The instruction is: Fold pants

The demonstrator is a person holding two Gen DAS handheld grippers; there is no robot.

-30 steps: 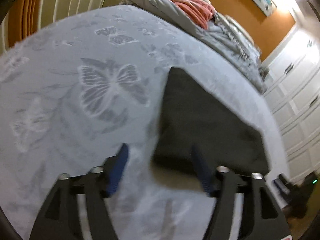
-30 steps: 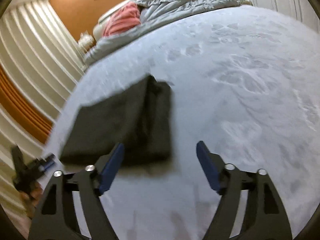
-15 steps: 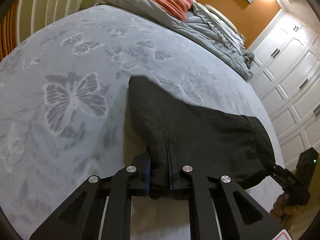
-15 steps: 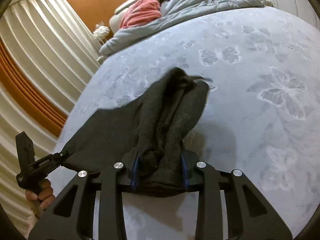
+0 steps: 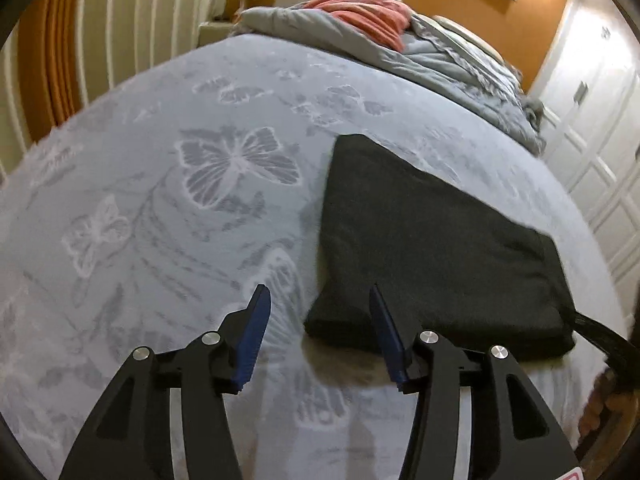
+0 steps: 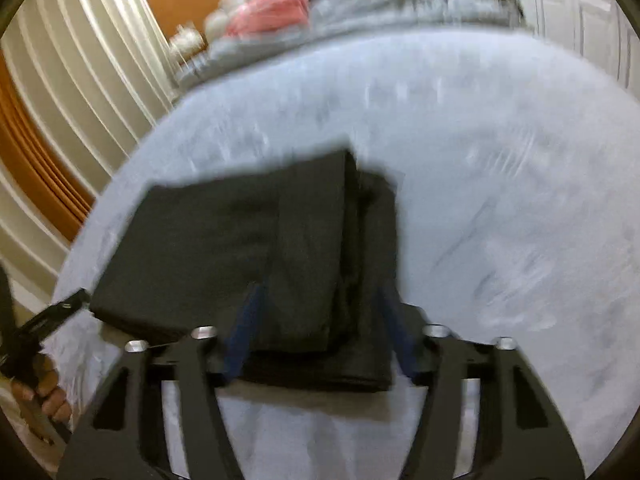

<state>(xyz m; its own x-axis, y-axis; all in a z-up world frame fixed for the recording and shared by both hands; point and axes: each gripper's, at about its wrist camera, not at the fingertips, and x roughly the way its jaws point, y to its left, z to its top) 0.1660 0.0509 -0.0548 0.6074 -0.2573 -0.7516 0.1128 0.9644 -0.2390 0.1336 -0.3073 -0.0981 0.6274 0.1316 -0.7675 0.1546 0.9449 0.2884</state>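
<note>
Left wrist view, folded pants [image 5: 432, 248] flat on bedspread [image 5: 160, 208], left gripper [image 5: 318, 332] spread beside near corner, right gripper [image 6: 320, 332] spread, straddling near edge, blurred.

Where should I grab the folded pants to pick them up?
Probably by the thick near edge of the pants, coming in low from the front. The layers stack there, and the open right gripper already straddles it. The open left gripper could take the near left corner.
</note>
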